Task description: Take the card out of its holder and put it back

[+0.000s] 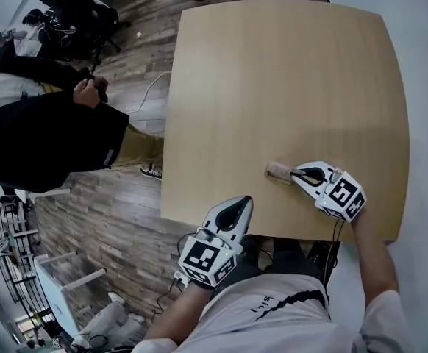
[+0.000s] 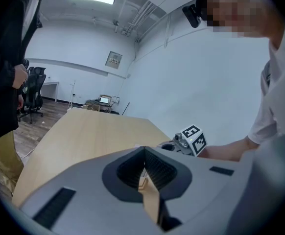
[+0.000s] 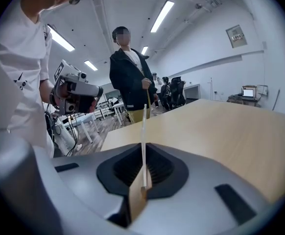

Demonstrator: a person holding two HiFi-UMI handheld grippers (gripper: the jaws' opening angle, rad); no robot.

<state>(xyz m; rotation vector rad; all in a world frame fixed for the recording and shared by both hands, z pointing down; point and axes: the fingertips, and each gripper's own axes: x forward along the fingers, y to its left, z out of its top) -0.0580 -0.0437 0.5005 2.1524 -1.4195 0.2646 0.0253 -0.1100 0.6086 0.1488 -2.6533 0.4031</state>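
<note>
your right claw pinches the thin card at its wooden holder; left claw closed, empty. removal looks barely begun; the return remains.
</note>
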